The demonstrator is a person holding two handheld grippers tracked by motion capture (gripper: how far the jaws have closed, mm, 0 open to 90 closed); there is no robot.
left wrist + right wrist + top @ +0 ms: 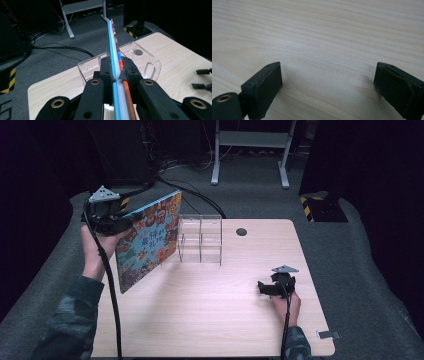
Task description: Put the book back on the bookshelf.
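The left gripper point(122, 220) pinches the picture book point(149, 238) at upper left, not yet in the clear rack point(201, 240); the right gripper point(261, 288) sits wide open, empty.

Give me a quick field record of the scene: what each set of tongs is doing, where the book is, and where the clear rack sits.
left tongs: shut on the thin colourful picture book, gripping its edge
book position: lifted off the table, tilted, just left of the rack
clear acrylic divided rack: upright at the far middle of the table, compartments look empty
right tongs: open, nothing between them, low over bare wood at the near right
light wooden table: small dark round hole near its far edge
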